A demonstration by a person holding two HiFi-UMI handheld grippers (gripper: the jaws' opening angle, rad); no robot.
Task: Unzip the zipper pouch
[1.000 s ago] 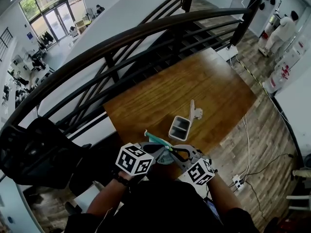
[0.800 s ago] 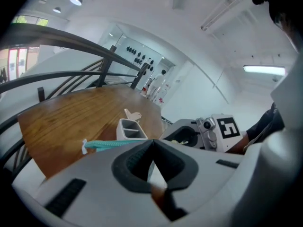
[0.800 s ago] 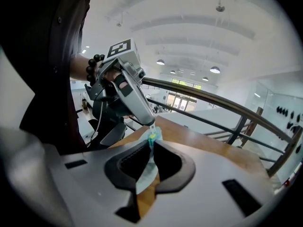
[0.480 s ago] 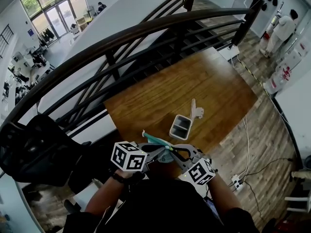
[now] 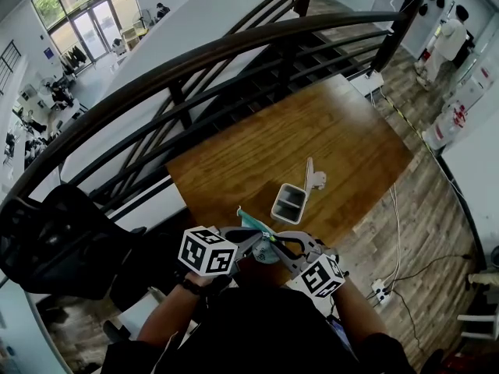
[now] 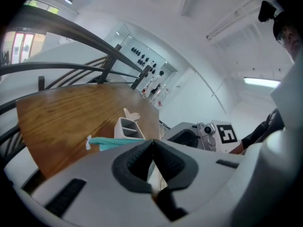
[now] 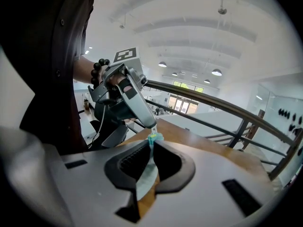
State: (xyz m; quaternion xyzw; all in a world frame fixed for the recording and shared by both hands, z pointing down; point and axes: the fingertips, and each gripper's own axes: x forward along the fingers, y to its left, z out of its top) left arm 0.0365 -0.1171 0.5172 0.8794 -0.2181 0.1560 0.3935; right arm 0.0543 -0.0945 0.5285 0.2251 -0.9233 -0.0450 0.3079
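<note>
Head view: pinching the zipper pouch (image 5: 254, 225) from 2 sides with the left gripper (image 5: 259, 238) and the right gripper (image 5: 274, 245), up in the air by the near edge of the table (image 5: 312, 131). Left gripper view: squeezed shut on its top, with the teal zipper band (image 6: 111, 143) poking out left; right gripper view: clamped on the thin pale cloth (image 7: 147, 174). Looks light and floppy, so best to grip close by the zipper and tug gently.
</note>
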